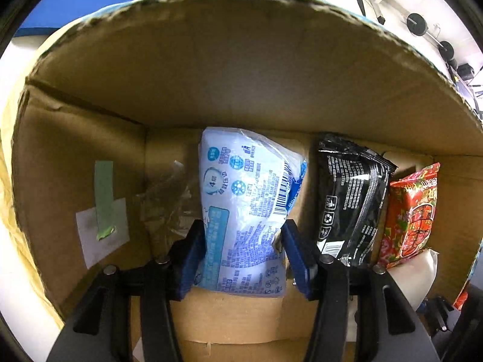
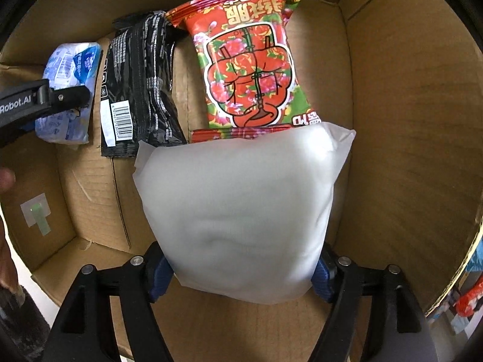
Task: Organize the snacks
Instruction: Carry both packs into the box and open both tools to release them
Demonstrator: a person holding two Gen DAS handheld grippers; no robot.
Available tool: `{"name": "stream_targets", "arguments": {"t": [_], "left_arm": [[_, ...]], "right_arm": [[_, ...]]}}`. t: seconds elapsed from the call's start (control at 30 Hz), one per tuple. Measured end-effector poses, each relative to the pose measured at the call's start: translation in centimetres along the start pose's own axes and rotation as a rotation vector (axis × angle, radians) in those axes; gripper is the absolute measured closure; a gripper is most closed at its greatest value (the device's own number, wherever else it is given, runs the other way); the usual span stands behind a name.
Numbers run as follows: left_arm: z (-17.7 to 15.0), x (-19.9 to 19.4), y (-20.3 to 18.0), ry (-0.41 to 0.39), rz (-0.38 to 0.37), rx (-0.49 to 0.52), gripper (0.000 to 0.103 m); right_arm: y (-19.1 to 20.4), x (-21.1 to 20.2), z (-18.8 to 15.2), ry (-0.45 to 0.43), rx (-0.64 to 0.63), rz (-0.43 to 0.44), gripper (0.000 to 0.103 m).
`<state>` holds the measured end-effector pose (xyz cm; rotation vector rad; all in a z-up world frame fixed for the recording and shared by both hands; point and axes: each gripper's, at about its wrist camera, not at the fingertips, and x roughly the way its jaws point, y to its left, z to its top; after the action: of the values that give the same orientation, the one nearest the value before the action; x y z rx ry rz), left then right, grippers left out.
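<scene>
I look down into an open cardboard box (image 1: 211, 90). My left gripper (image 1: 243, 238) holds a blue-and-white snack packet (image 1: 244, 211) between its blue pads (image 1: 193, 247), which touch both of the packet's long edges. The packet reaches down to the box floor. Beside it lie a black packet (image 1: 350, 199) and a red flowered packet (image 1: 413, 211). My right gripper (image 2: 241, 271) is shut on a plain white packet (image 2: 241, 205), whose far end overlaps the red flowered packet (image 2: 250, 69). The black packet (image 2: 139, 90) and the blue-and-white packet (image 2: 69, 69) lie to the left, under the left gripper's black finger (image 2: 60, 98).
Box walls (image 2: 407, 120) close in on every side, with a tall flap (image 1: 241, 45) at the far side. A taped white label (image 1: 102, 223) is stuck on the left wall. Bare cardboard floor (image 2: 90, 187) shows left of the white packet. Part of a hand (image 2: 6, 178) is at the left edge.
</scene>
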<state>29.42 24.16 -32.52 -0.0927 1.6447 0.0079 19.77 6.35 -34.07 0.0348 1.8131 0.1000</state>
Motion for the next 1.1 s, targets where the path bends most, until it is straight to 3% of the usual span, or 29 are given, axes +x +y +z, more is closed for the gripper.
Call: {"name": "stream_targets", "arguments": {"t": [0.17,0.33,0.43,0.5,0.97,1.1], "left_arm": [[-0.1,-0.7,0.6,-0.016,0.003,-0.011,0.038],[-0.8,-2.2,0.4,-0.038,0.0,-0.005,0.032],[-1.2,-3.3,0.3,-0.051,0.001,0.005,0.022],[-1.5,-4.0,0.4,-0.067,0.007,0.006,0.009],[-6.0,-8.3,1.5,-0.172,-0.015,-0.013,0.008],[-7.2,-9.4,1.6,-0.212,-0.01,-0.023,0.0]], "right_arm": [[-0.3,-0.2,0.5,0.006,0.027,0.021,0.024],[-0.4,-1.3,0.5,-0.008,0.035,0.034,0.019],[-0.2,-2.8,0.3,-0.026,0.032,0.041,0.014],[-0.1,-3.7,0.3,-0.041,0.027,0.037,0.013],[0.3,-9.1,-1.1,-0.143,-0.015,0.014,0.004],[0.5,-10.1,-1.7,-0.176,-0.025,-0.002,0.004]]}}
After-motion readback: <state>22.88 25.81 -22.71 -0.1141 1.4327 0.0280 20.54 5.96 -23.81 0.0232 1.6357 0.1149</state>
